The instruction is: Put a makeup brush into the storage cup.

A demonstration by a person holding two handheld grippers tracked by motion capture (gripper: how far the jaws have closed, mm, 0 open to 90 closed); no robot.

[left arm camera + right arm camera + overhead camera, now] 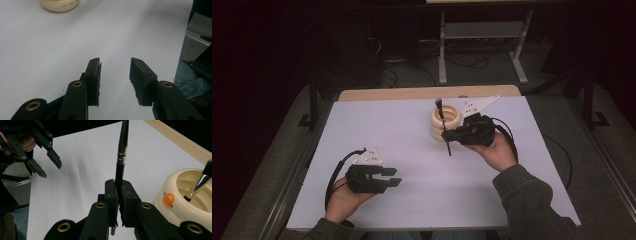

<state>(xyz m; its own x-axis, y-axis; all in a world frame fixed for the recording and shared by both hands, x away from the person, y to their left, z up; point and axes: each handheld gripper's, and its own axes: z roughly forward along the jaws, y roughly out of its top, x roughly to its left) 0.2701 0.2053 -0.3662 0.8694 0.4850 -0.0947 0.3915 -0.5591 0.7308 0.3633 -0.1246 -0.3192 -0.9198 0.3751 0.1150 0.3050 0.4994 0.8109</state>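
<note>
Item: black brush (121, 155), slim handle with silver bands, clamped between the pads of the right claw (118, 195), held above the bench (412, 145) just near of the cream holder (445, 122) at far centre-right. Risk: the grip sits low on a long thin handle, so the brush may pivot or slide out if swung; its lower end may knock the holder's rim on approach. A second brush (200, 182) already leans inside the holder and could be struck or block the slot. Orange knob (168, 199) on the holder's side. Left claw (384, 177), near left, stands apart, nothing between its pads, well clear of the holder. Bench otherwise bare; a person's jeans (190, 82) at its near edge.
</note>
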